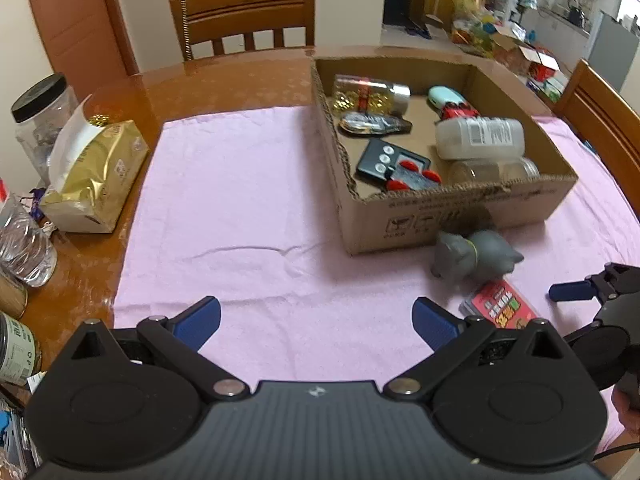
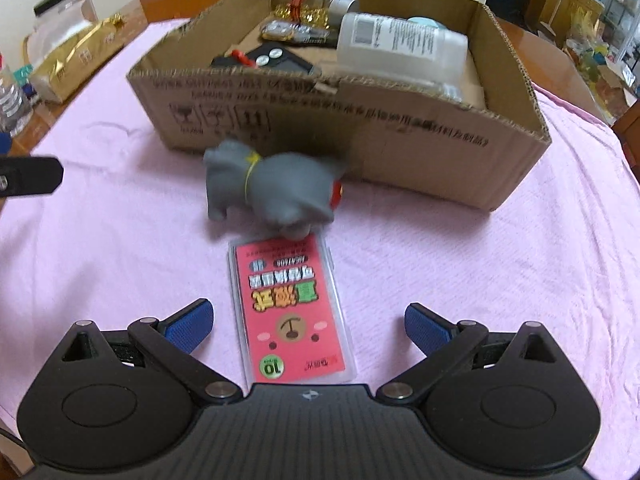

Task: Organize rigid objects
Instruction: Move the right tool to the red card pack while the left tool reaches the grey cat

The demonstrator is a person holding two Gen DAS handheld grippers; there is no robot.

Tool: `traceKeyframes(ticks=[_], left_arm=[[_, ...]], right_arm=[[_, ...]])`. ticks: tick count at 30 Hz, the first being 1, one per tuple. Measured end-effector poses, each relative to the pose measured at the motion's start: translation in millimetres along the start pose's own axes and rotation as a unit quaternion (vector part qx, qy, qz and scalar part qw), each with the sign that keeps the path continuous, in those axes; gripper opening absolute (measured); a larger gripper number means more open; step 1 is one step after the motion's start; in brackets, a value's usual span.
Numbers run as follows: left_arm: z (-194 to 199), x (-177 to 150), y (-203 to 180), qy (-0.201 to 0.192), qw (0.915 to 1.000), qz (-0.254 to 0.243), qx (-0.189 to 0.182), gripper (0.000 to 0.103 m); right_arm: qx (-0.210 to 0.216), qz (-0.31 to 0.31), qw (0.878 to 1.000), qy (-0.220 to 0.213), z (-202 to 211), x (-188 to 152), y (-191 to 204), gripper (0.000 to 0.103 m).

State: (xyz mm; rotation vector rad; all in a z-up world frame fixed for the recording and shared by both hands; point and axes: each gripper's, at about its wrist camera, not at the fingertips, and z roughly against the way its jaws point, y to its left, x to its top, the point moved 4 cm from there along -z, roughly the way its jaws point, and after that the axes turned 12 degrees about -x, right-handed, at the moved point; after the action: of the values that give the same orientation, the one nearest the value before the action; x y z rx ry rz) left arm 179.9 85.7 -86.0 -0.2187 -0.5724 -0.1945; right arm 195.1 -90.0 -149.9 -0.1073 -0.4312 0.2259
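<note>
Ribbed blue pads [image 2: 192, 322] gape wide on both grippers, flanking a flat pink card case [image 2: 290, 314].

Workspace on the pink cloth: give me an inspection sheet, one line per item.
Surface: pink cloth over a wooden table.
Job's things: grey toy animal and red card pack lie on the cloth outside the cardboard box; the box holds bottles, a jar, a toy car and other small things.
Clutter: gold bag and black-lidded jar at the table's left edge.
Grippers: left gripper open, empty; right gripper open, astride the card pack.
Cables: one thin dark cable at the left view's lower right edge.
Surroundings: wooden chair, cluttered room behind.
</note>
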Motion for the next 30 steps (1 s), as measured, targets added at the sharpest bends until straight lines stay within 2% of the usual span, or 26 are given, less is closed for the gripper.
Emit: traceKeyframes(ticks=[6, 16, 20, 25, 30], left_arm=[[-4.5, -1.7, -2.8, 0.009, 0.9998, -0.013, -0.01, 0.101], [-7.2, 0.9, -3.6, 0.007, 0.9993, -0.025, -0.027, 0.101], [-6.3, 2.9, -2.4, 0.005, 0.9992, -0.027, -0.028, 0.101], [-4.2, 4.5, 1.6, 0.004, 0.9993, -0.025, -0.029, 0.101], [-5.5, 4.5, 3.2, 0.006, 0.9992, -0.032, -0.023, 0.101]], right_arm=[[-0.021, -0.012, 1.0, -0.001, -0.8, -10.8, -8.7, 0.103], [-0.054, -0.081, 0.995, 0.034, 1.0, -31.8, -50.6, 0.103], [-0.025, -0.089, 0.995, 0.027, 3.8, -29.1, -38.6, 0.103], [-0.009, -0.103, 0.995, 0.011, 0.8, -7.2, -16.3, 0.103], [-0.064, -0.114, 0.991, -0.005, -9.1, 8.9, -3.3, 0.103]])
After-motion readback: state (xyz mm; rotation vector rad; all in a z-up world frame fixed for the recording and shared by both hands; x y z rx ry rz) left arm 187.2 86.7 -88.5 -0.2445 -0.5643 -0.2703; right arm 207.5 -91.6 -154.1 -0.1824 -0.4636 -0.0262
